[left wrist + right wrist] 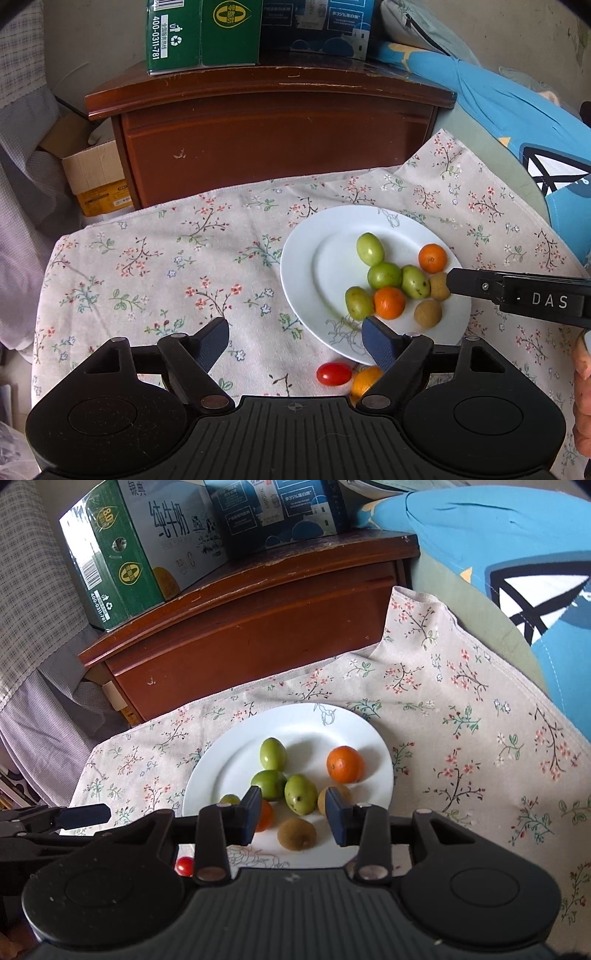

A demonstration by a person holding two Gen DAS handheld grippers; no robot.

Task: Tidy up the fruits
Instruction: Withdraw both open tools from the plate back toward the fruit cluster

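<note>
white plate of fruit on floral cloth, both tools above it
left tool spread apart, empty, over plate's near edge; right tool partly apart, clamping nothing, over brown fruit. cherry tomato on cloth just off plate's near rim.

A green milk carton is showing the number "400-0311-781" on its side and "纯牛奶" on its white face; the right gripper is bearing the letters "DAS".
</note>
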